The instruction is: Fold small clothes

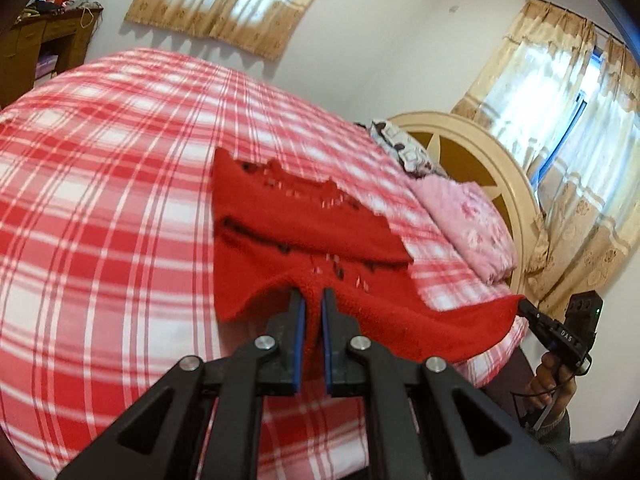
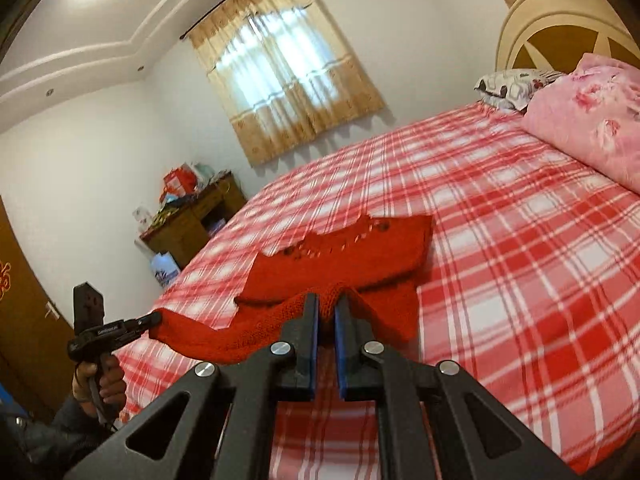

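A small red knitted garment [image 1: 296,220] lies partly on the red and white checked bed [image 1: 100,200], its near hem lifted off the sheet. My left gripper [image 1: 313,294] is shut on the near hem. My right gripper [image 1: 522,304] shows at the right in the left wrist view, pinching the hem's other corner. In the right wrist view the garment [image 2: 340,256] stretches away from my right gripper [image 2: 327,300], which is shut on the hem. My left gripper [image 2: 154,318] holds the far corner at the left. The hem hangs taut between both grippers.
A pink flowered pillow [image 2: 592,116] and a patterned pillow [image 2: 512,88] lie by the cream headboard [image 2: 560,20]. A wooden cabinet [image 2: 192,220] with clutter stands beyond the bed's far side. Curtained windows [image 2: 280,72] are on the walls.
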`<action>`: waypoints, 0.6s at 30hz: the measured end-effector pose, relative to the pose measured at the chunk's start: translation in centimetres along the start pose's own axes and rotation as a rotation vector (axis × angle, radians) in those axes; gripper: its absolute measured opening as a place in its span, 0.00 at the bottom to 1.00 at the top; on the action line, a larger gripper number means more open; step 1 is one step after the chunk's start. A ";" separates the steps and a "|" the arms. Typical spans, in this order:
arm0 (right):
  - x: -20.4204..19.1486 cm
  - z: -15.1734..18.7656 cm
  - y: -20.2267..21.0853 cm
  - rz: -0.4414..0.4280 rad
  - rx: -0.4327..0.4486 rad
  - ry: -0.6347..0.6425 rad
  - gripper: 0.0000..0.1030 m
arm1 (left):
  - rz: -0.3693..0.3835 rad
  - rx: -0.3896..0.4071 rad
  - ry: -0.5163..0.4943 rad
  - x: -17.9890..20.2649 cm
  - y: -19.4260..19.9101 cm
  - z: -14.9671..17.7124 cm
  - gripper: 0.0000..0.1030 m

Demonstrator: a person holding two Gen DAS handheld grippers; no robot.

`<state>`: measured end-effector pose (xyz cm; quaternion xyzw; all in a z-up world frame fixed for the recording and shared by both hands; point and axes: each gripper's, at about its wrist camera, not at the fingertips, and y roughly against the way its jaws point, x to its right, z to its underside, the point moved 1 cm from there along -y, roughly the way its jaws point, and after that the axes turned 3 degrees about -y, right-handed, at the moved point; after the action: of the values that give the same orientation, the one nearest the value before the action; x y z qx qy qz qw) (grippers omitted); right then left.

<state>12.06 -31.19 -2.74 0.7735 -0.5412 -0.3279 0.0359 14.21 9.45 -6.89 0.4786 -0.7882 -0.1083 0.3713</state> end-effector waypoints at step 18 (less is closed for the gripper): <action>0.8 -8.9 -10.4 0.086 0.027 0.032 0.06 | 0.010 0.037 0.025 -1.7 -6.5 -9.5 0.08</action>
<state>25.55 -30.28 -0.38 0.7552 -0.5775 -0.3062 0.0481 25.59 9.30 -4.49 0.4827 -0.7879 -0.0857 0.3726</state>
